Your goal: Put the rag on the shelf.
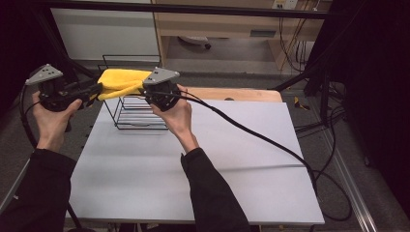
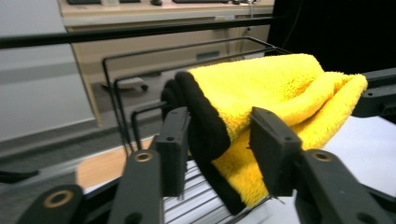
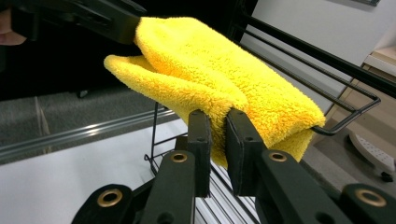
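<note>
A folded yellow towel [image 1: 121, 81] with a black edge hangs stretched between my two grippers, above the open top of a black wire basket [image 1: 126, 124]. My left gripper [image 1: 96, 90] is shut on the towel's left end; in the left gripper view its jaws [image 2: 222, 140] clamp the thick fold of the towel [image 2: 271, 88]. My right gripper [image 1: 144, 90] is shut on the right end. In the right gripper view the two jaws [image 3: 217, 135] stand close together, pinching the lower edge of the towel [image 3: 219, 70], which drapes against the basket's top wire [image 3: 345, 116].
The basket stands at the far left of a white table [image 1: 217, 164]. A black cable [image 1: 270, 142] trails from the right gripper across the table to its right edge. A wooden board [image 1: 241, 94] lies beyond the table top.
</note>
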A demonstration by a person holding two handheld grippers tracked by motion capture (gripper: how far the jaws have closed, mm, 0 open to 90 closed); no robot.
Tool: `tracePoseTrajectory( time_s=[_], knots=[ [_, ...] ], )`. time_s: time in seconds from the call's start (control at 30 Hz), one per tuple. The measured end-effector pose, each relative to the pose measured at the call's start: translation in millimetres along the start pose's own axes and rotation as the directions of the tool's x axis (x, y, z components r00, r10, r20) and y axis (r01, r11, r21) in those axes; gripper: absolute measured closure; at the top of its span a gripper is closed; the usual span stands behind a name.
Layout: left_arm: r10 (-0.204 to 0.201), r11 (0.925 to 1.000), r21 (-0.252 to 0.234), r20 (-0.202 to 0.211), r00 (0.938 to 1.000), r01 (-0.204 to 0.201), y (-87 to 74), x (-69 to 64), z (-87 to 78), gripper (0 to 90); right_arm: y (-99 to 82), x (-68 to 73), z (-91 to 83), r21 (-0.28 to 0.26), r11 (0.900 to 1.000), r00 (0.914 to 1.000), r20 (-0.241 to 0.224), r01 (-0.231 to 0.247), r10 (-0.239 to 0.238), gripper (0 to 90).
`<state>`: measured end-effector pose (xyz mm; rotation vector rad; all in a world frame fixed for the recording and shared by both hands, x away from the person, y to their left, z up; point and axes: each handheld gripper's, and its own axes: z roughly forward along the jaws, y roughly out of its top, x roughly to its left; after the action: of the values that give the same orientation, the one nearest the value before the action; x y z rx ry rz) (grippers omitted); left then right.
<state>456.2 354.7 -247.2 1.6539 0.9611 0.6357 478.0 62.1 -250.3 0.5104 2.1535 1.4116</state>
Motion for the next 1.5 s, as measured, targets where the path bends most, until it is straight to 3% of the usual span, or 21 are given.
tracePoseTrajectory(
  time_s=[0.13, 0.3, 0.43, 0.53, 0.67, 0.77, 0.93, 1.07, 1.27, 1.43, 1.5],
  knots=[
    [0.004, 0.9985, 0.055, -0.003, 1.0, -0.004, -3.4, -2.3, 4.3, 74.4, -0.6, 0.9, -2.2, 0.022, 0.9997, 0.9999, -0.011, 0.007, -0.007, 75.3],
    [0.043, 0.9957, 0.083, -0.015, 0.999, -0.042, -9.0, -6.0, 3.2, 77.5, 3.2, 3.4, -9.5, -0.008, 0.9996, 0.9994, -0.022, -0.027, 0.027, 60.2],
    [0.067, 0.9932, 0.097, -0.025, 0.9975, -0.064, -12.9, -9.5, 5.8, 77.5, 5.3, 1.8, -12.7, -0.013, 0.9973, 0.9974, -0.008, -0.072, 0.072, 52.4],
    [0.091, 0.9911, 0.102, -0.046, 0.9948, -0.086, -16.6, -12.5, 9.4, 77.5, 0.9, 0.2, -7.1, 0.019, 0.9933, 0.9934, 0.018, -0.114, 0.114, 49.7],
    [0.105, 0.9898, 0.103, -0.058, 0.9928, -0.098, -22.2, -13.2, 12.8, 77.6, -18.5, -3.6, 8.3, 0.069, 0.9782, 0.9803, 0.043, -0.196, 0.193, 50.2],
    [0.114, 0.9879, 0.112, -0.064, 0.9914, -0.106, -27.2, -12.8, 16.4, 77.6, -32.2, -4.5, 18.7, 0.073, 0.9693, 0.9719, 0.033, -0.235, 0.233, 56.6],
    [0.115, 0.9872, 0.119, -0.066, 0.9912, -0.106, -33.9, -13.8, 21.3, 77.7, -43.6, -7.0, 25.1, 0.071, 0.9701, 0.9718, 0.06, -0.232, 0.228, 88.0],
    [0.105, 0.9894, 0.108, -0.074, 0.9918, -0.097, -35.7, -13.0, 23.0, 77.1, -45.7, -12.8, 21.3, 0.057, 0.9692, 0.9685, 0.084, -0.239, 0.234, 90.0],
    [0.086, 0.9885, 0.132, -0.088, 0.9924, -0.074, -36.8, -10.4, 21.5, 67.0, -43.4, -9.6, 13.9, 0.046, 0.9764, 0.9767, 0.049, -0.211, 0.209, 84.9],
    [0.083, 0.9831, 0.171, -0.09, 0.9925, -0.067, -41.7, -9.9, 12.1, 51.4, -38.5, -9.3, 1.6, 0.048, 0.9796, 0.9808, 0.007, -0.195, 0.195, 69.4],
    [0.075, 0.9821, 0.178, -0.077, 0.9942, -0.06, -45.4, -10.3, 7.8, 46.3, -38.1, -11.3, -5.2, 0.048, 0.9751, 0.9758, -0.021, -0.217, 0.218, 61.4]
  ],
)
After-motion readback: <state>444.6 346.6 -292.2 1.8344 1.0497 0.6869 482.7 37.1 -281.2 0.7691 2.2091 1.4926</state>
